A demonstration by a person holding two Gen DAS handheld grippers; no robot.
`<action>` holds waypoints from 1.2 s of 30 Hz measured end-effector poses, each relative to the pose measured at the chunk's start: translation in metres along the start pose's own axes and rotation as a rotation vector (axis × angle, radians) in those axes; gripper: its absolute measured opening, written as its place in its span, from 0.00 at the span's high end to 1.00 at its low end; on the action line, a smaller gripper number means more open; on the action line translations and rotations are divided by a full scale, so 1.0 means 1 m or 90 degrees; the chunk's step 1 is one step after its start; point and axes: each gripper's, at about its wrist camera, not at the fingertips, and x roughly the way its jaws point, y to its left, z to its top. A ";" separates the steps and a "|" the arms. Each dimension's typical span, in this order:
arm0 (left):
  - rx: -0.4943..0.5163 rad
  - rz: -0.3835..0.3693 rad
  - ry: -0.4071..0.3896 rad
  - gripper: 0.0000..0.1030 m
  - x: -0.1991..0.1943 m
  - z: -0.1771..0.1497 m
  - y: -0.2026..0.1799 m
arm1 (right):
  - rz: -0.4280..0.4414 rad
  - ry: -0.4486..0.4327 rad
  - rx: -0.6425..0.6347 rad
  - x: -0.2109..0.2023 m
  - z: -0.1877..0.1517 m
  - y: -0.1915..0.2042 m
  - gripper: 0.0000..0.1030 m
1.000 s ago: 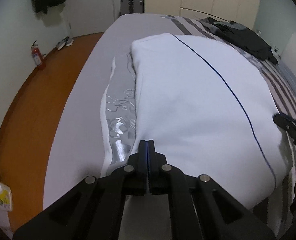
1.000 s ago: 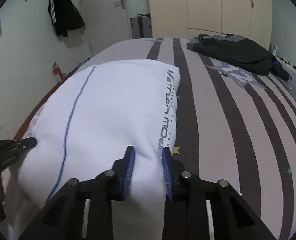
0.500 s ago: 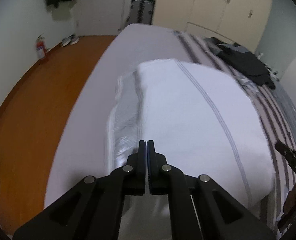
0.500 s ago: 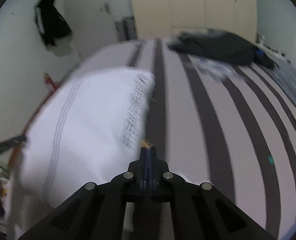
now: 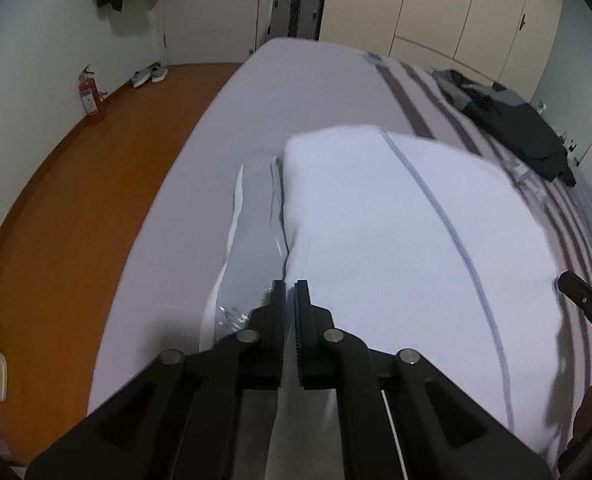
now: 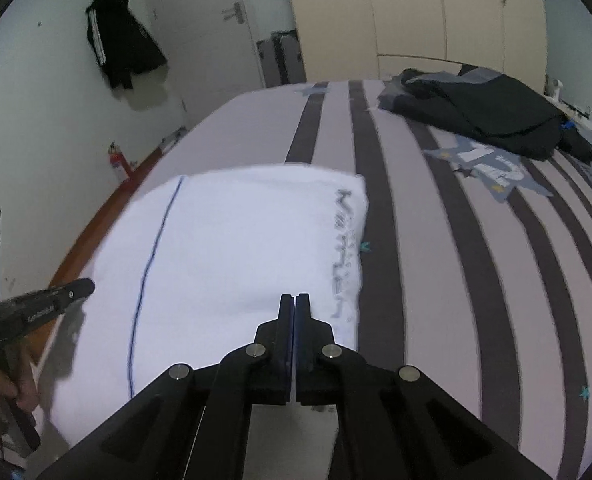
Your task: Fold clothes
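A white garment (image 5: 396,232) with a thin blue line down it lies folded on the striped bed (image 6: 456,264). Grey lettering runs along its right edge (image 6: 346,248). My left gripper (image 5: 290,294) is shut on the garment's near left corner, and white cloth hangs under its arms. My right gripper (image 6: 295,308) is shut on the near right edge, with a sliver of white showing between its pads. Each gripper appears in the other's view: the right gripper (image 5: 576,286) at the far right, the left gripper (image 6: 76,290) at the far left with a hand behind it.
A clear plastic bag (image 5: 256,216) lies beside the garment's left side. A pile of dark clothes (image 6: 488,116) sits at the bed's far right. On the wooden floor (image 5: 76,208) stand a red fire extinguisher (image 5: 90,98) and shoes (image 5: 150,74). Wardrobes (image 6: 436,20) line the back wall.
My right gripper's jaws have closed on the garment's near edge. Both grippers have drawn back and up with the cloth, so the garment now looks farther away.
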 end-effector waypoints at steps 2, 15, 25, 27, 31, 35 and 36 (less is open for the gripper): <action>-0.003 -0.017 -0.003 0.87 -0.022 -0.003 -0.007 | -0.006 -0.018 0.023 -0.018 0.004 -0.011 0.93; 0.067 -0.074 -0.041 0.38 -0.153 -0.065 -0.105 | -0.120 -0.010 0.009 -0.157 -0.033 -0.101 0.40; 0.074 -0.030 -0.002 0.37 -0.165 -0.111 -0.265 | -0.156 0.007 0.034 -0.224 -0.066 -0.248 0.28; 0.067 -0.007 -0.012 0.37 -0.170 -0.117 -0.310 | -0.145 0.009 0.043 -0.228 -0.065 -0.284 0.28; 0.026 0.011 -0.038 0.27 -0.175 -0.135 -0.388 | -0.122 0.026 0.029 -0.234 -0.058 -0.350 0.27; 0.009 0.012 -0.033 0.25 -0.170 -0.151 -0.456 | -0.119 -0.010 -0.019 -0.257 -0.045 -0.397 0.24; 0.010 0.011 -0.031 0.25 -0.169 -0.153 -0.471 | -0.116 -0.017 -0.018 -0.262 -0.042 -0.407 0.21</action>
